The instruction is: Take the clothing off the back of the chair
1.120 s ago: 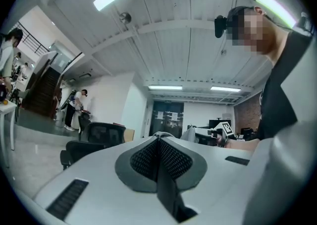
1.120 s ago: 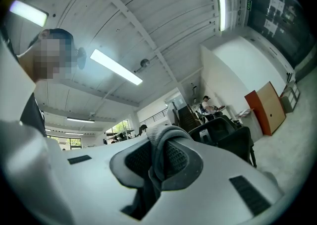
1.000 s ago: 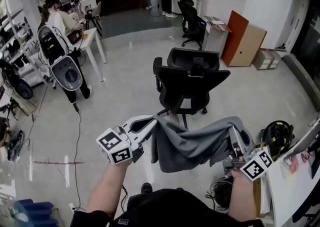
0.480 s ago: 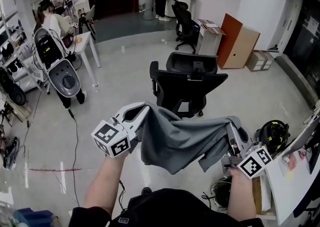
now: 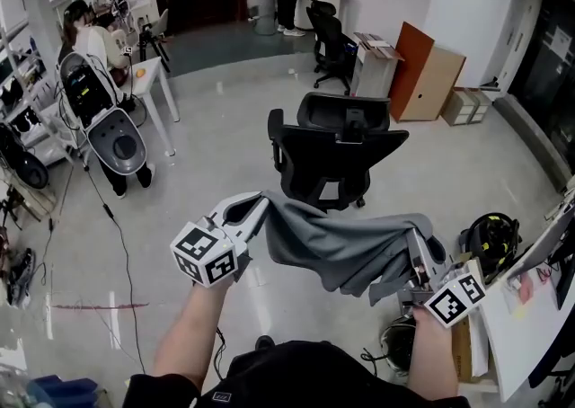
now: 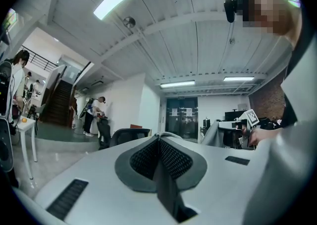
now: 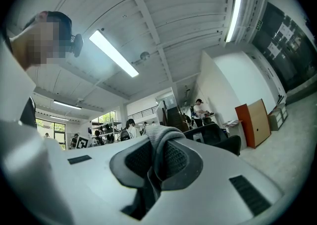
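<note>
Head view. The grey cloth (image 5: 341, 249) hangs stretched between the two grippers, off the chair (image 5: 337, 159). The chair stands just beyond the cloth, its back bare. The left gripper (image 5: 261, 206) has the cloth's left edge and the right gripper (image 5: 416, 244) its right edge. The lower hem sags between them, and a loose flap hangs near the right gripper. There is open floor (image 5: 225, 119) left of the chair and beyond it, with a cable (image 5: 126, 253) trailing at near left. The right side is tight: a desk edge (image 5: 530, 307) and a dark round object (image 5: 490, 240) sit near the right gripper. A white pod (image 5: 117, 132) and a table (image 5: 148, 74) stand far left, well apart from the cloth.

Left gripper view. The jaws are together, nipping a thin edge of cloth at their tips. More cloth shows to the right.

Right gripper view. The jaws are clamped on a thick fold of cloth that bulges over the tips. The chair shows beyond.
</note>
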A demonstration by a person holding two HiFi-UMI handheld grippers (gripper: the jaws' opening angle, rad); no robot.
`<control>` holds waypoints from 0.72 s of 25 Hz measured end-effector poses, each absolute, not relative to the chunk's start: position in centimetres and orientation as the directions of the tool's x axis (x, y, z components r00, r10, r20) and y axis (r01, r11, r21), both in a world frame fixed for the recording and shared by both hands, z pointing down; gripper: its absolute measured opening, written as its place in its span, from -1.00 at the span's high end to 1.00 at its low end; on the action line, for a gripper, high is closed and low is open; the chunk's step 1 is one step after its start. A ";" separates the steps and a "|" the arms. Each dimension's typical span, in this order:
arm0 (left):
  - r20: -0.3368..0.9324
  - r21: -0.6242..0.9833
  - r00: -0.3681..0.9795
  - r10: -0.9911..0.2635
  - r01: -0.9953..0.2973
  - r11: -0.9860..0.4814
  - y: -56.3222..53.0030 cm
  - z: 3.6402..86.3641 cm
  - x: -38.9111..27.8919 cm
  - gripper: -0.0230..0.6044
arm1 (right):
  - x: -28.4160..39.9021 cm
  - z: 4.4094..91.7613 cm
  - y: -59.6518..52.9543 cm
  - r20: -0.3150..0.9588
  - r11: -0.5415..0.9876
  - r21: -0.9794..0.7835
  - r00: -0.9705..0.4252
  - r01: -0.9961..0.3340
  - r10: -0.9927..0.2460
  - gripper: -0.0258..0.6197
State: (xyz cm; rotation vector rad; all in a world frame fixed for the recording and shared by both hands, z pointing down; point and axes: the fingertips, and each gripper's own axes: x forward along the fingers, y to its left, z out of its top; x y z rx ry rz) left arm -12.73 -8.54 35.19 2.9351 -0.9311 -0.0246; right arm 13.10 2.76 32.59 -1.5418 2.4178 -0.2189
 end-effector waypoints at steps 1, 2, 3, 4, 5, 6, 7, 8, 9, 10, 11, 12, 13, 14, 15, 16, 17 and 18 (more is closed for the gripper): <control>0.008 0.065 0.818 -0.575 -0.574 -0.816 -8.5 35.3 -12.6 0.90 | 13.1 32.6 2.9 -0.141 0.424 -0.265 -0.400 -0.866 -0.906 0.83; 0.012 0.067 0.819 -0.574 -0.573 -0.817 -8.4 35.4 -12.5 0.90 | 13.2 32.6 3.0 -0.141 0.423 -0.265 -0.399 -0.867 -0.906 0.83; 0.015 0.067 0.820 -0.572 -0.571 -0.818 -8.3 35.4 -12.4 0.90 | 13.3 32.6 3.1 -0.141 0.422 -0.265 -0.398 -0.867 -0.907 0.83; 0.018 0.067 0.821 -0.570 -0.570 -0.819 -8.2 35.4 -12.3 0.90 | 13.3 32.5 3.2 -0.141 0.420 -0.265 -0.396 -0.868 -0.907 0.83; 0.020 0.067 0.822 -0.569 -0.569 -0.820 -8.2 35.4 -12.2 0.90 | 13.4 32.5 3.3 -0.141 0.419 -0.266 -0.395 -0.868 -0.908 0.83; 0.021 0.068 0.823 -0.568 -0.568 -0.820 -8.1 35.5 -12.2 0.90 | 13.4 32.6 3.3 -0.141 0.417 -0.266 -0.393 -0.869 -0.909 0.83; 0.023 0.068 0.823 -0.567 -0.567 -0.821 -8.1 35.6 -12.3 0.90 | 13.4 32.6 3.4 -0.140 0.416 -0.266 -0.393 -0.869 -0.909 0.83; 0.024 0.068 0.824 -0.567 -0.567 -0.821 -8.1 35.7 -12.3 0.90 | 13.4 32.7 3.5 -0.139 0.416 -0.266 -0.392 -0.870 -0.909 0.83; 0.024 0.068 0.824 -0.567 -0.567 -0.821 -8.0 35.7 -12.4 0.90 | 13.3 32.8 3.6 -0.139 0.416 -0.266 -0.392 -0.870 -0.909 0.83; 0.024 0.067 0.823 -0.567 -0.567 -0.821 -8.0 35.8 -12.4 0.90 | 13.3 32.9 3.6 -0.138 0.416 -0.265 -0.393 -0.870 -0.909 0.83; 0.024 0.066 0.823 -0.568 -0.568 -0.820 -8.0 35.8 -12.5 0.90 | 13.2 32.9 3.6 -0.138 0.417 -0.265 -0.394 -0.869 -0.909 0.83; 0.024 0.065 0.822 -0.569 -0.570 -0.819 -7.9 35.8 -12.5 0.90 | 13.2 32.9 3.6 -0.138 0.419 -0.264 -0.396 -0.869 -0.908 0.83; 0.025 0.064 0.821 -0.571 -0.571 -0.818 -7.9 35.7 -12.6 0.90 | 13.1 32.8 3.7 -0.138 0.420 -0.262 -0.397 -0.869 -0.907 0.83; 0.026 0.063 0.819 -0.573 -0.573 -0.817 -7.8 35.7 -12.6 0.90 | 13.1 32.7 3.7 -0.139 0.422 -0.261 -0.399 -0.868 -0.906 0.83; 0.027 0.062 0.819 -0.574 -0.574 -0.816 -7.7 35.7 -12.6 0.90 | 13.0 32.7 3.8 -0.139 0.424 -0.260 -0.400 -0.868 -0.906 0.83; 0.028 0.059 0.818 -0.575 -0.575 -0.816 -7.6 35.6 -12.7 0.90 | 12.9 32.6 3.9 -0.139 0.425 -0.258 -0.402 -0.868 -0.905 0.83; 0.030 0.056 0.817 -0.576 -0.577 -0.815 -7.4 35.7 -12.7 0.90 | 12.8 32.6 4.0 -0.139 0.425 -0.257 -0.403 -0.868 -0.905 0.83; 0.033 0.053 0.816 -0.578 -0.579 -0.814 -7.3 35.7 -12.8 0.90 | 12.8 32.6 4.0 -0.139 0.426 -0.255 -0.403 -0.868 -0.904 0.83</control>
